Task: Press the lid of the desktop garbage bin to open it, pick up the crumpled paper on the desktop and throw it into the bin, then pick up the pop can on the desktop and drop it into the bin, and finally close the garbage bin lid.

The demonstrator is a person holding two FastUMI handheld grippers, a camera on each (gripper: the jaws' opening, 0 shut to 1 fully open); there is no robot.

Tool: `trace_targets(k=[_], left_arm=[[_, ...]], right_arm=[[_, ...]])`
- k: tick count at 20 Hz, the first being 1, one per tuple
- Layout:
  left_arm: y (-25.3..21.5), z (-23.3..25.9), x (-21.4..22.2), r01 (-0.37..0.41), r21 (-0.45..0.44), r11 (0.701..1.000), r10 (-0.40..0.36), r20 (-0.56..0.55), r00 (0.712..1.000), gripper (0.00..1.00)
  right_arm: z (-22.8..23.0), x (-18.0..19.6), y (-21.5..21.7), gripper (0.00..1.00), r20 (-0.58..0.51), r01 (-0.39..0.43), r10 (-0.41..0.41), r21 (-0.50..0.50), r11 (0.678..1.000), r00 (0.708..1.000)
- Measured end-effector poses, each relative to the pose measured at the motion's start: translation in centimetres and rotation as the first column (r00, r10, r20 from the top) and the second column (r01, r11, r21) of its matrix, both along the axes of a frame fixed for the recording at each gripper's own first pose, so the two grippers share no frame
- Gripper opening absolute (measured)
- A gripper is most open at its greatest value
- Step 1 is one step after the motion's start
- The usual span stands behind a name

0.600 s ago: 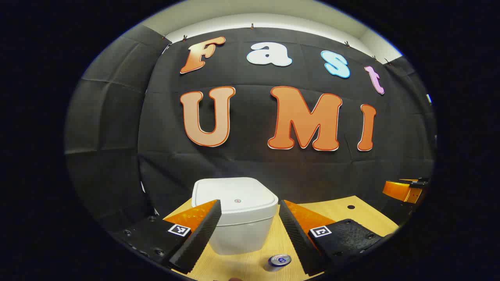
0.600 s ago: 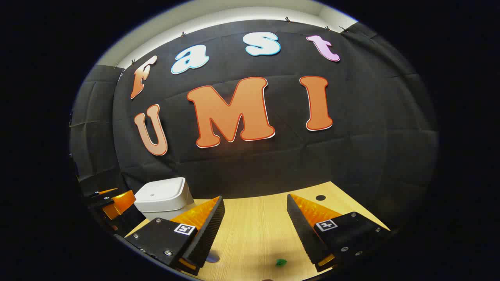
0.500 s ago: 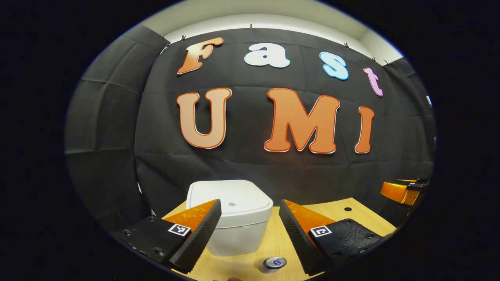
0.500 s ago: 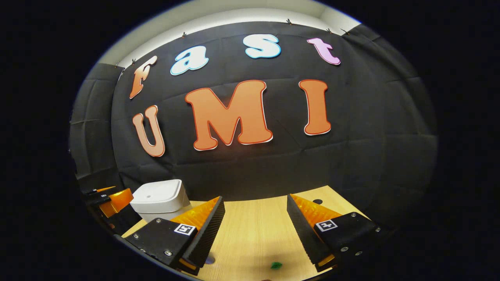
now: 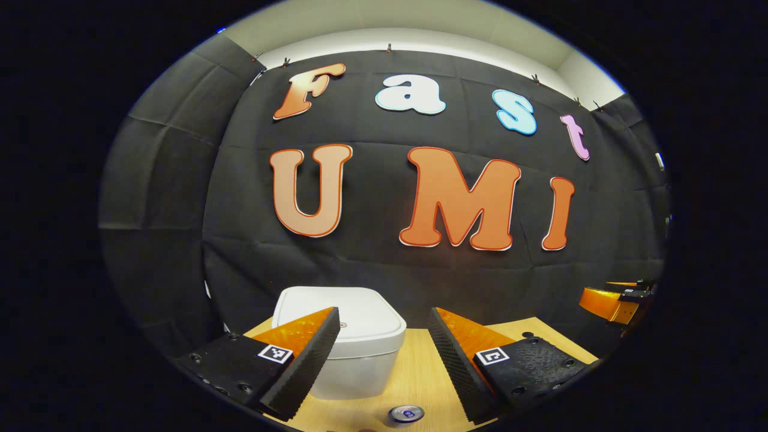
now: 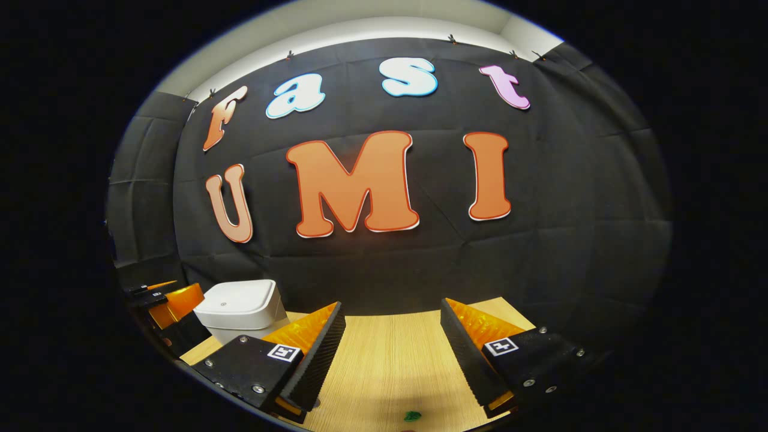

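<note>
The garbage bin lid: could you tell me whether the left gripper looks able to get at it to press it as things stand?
Probably yes. The left gripper is open and faces the closed bin lid, with nothing between them; the pop can stands nearer and lower, clear of the approach.

I count one white garbage bin point(image 5: 351, 354), lid down, on the tabletop point(image 6: 390, 366). One pop can point(image 5: 405, 414) stands near it. One small green scrap point(image 6: 411, 415) lies apart. Two grippers: my left gripper point(image 5: 384, 354) and right gripper point(image 6: 393, 354), both with fingers spread.
</note>
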State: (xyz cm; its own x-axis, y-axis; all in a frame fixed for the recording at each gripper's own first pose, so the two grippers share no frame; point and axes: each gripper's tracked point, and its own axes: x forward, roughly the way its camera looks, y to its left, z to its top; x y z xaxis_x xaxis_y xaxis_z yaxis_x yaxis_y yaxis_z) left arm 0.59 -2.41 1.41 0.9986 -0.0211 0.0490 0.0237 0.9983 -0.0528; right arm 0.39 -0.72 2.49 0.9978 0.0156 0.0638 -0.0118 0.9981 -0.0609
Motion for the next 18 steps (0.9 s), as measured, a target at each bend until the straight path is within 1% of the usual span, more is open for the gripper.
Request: trace_targets(k=[2, 5, 6, 7, 8, 12, 18], left_arm=[[-0.1, -0.4, 0.0, 0.006, -0.003, 1.0, -0.006, -0.011, 1.0, 0.95], [-0.1, -0.8, 0.0, 0.006, 0.005, 1.0, -0.005, -0.026, 1.0, 0.95], [0.1, -0.6, -0.2, 0.004, 0.01, 1.0, -0.003, -0.022, 1.0, 0.95], [0.2, -0.4, -0.4, 0.0, 0.016, 1.0, 0.0, -0.017, 1.0, 0.95], [0.4, -0.2, -0.6, -0.001, 0.02, 1.0, 0.001, -0.012, 1.0, 0.95], [0.6, 0.0, -1.2, -0.002, 0.046, 0.999, 0.002, -0.011, 1.0, 0.94], [0.5, -0.2, -1.8, 0.002, 0.048, 0.999, 0.0, -0.021, 1.0, 0.95]], right_arm=[[0.2, -0.2, 0.0, 0.95, 0.017, 0.004, -0.003, -0.025, 1.0, 1.0], [-0.1, -0.6, 0.2, 0.95, 0.003, -0.004, 0.004, -0.019, 1.0, 1.0], [-0.1, -0.7, 0.3, 1.0, 0.001, -0.005, 0.005, -0.014, 1.0, 1.0], [-0.1, -1.0, 0.2, 1.0, 0.004, -0.004, 0.004, -0.012, 1.0, 1.0], [-0.1, -1.1, 0.2, 0.95, 0.006, 0.0, 0.0, -0.013, 1.0, 1.0], [0.1, -1.8, 0.0, 0.95, 0.013, 0.008, -0.008, -0.014, 1.0, 1.0], [0.3, -2.7, 0.0, 0.95, 0.012, 0.01, -0.009, -0.025, 1.0, 1.0]])
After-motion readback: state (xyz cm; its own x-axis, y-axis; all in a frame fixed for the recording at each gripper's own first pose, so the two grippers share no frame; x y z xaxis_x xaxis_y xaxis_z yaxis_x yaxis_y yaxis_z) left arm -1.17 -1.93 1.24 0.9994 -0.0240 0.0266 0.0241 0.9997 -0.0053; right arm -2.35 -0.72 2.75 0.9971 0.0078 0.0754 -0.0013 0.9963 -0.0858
